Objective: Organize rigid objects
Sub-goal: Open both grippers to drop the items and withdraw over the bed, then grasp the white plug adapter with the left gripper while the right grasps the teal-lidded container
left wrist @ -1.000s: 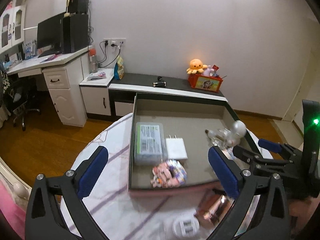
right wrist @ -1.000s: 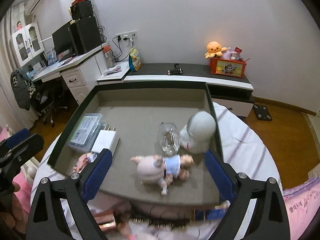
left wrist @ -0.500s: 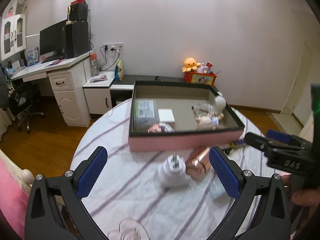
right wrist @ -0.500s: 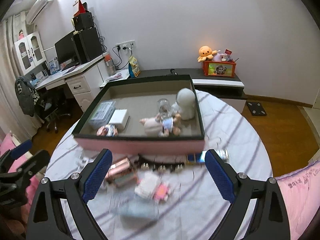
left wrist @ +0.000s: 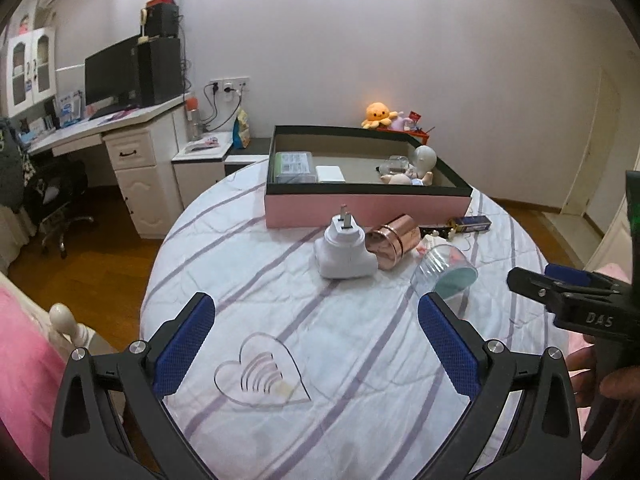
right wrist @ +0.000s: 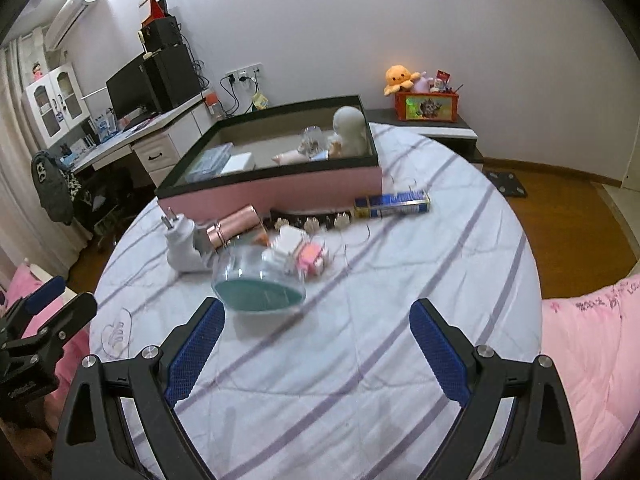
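You are holding both grippers, left gripper (left wrist: 316,334) and right gripper (right wrist: 316,344), wide and empty. The clear jar (right wrist: 258,278) is lying just beyond your right gripper, far-left, teal lid facing you; the right hand is nearer.

Box (left wrist: 366,205) at table (left wrist: 248,280) rear; plug (left wrist: 345,254), cup (left wrist: 394,246), jar (left wrist: 444,270) before it.

A home bedroom: pink bedding (right wrist: 592,340), computer desk (left wrist: 100,128), plush octopus (left wrist: 378,114).
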### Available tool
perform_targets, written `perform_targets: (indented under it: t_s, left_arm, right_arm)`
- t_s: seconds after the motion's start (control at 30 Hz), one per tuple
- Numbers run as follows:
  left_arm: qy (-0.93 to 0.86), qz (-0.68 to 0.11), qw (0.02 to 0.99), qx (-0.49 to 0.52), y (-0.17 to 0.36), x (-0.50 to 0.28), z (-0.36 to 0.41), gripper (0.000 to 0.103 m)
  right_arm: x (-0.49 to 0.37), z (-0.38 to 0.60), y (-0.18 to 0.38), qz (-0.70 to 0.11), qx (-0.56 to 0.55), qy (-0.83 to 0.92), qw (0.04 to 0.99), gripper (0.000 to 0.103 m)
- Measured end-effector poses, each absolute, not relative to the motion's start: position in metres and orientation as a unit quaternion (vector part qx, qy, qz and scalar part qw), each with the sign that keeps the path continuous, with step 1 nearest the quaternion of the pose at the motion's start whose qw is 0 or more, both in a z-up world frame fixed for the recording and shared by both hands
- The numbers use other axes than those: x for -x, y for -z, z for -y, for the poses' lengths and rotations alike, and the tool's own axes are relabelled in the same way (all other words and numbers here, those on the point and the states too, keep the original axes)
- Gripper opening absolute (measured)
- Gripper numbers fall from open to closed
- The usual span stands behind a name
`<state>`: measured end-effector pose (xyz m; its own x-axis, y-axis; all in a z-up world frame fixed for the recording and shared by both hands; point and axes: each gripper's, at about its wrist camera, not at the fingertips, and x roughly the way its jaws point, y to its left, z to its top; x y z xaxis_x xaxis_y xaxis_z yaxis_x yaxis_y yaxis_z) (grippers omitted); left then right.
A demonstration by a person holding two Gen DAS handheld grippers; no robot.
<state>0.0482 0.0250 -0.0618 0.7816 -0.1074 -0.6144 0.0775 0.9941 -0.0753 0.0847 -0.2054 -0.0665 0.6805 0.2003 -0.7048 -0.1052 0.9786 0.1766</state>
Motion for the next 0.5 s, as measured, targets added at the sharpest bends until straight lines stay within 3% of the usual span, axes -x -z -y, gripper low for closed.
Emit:
perform_targets:
  t_s: [0.5]
  left_arm:
    - [0.047,-0.337,0.940,0.032,0.0669,-0.0473,-0.0192,0.103]
  right_arm:
    - [-0.0831,0.1986,0.0719,-0.396,-0.057,-0.092,0.912,0.095]
